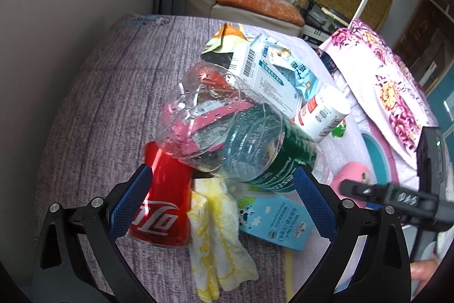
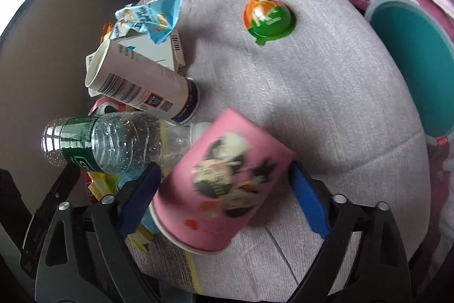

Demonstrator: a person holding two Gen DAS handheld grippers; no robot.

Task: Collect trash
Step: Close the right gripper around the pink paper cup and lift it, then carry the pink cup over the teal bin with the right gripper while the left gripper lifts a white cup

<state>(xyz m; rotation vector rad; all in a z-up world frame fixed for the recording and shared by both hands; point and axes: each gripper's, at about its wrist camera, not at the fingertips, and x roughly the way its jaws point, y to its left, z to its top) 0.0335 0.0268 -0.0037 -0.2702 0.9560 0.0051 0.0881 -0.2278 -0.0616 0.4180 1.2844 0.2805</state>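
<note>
now the lilac-covered table (image 2: 326,104) is carrying the whole heap of trash. the clear water bottle (image 1: 227,132) is lying on top of the pile, over the red cola can (image 1: 161,206), with the left gripper (image 1: 218,200) gaping wide just short of them, gripping nothing. the right gripper (image 2: 224,195) is straddling the tipped pink paper cup (image 2: 221,186) (pads not yet pressing, as far as one can tell).

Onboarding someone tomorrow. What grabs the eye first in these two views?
The pink cup lying on its side between the right tongs, whose blue pads have not closed on it. Left of it, a trash heap: clear bottle on top, red can and yellow tissue between the left tongs. A green-orange jelly cup sits alone beyond.
</note>
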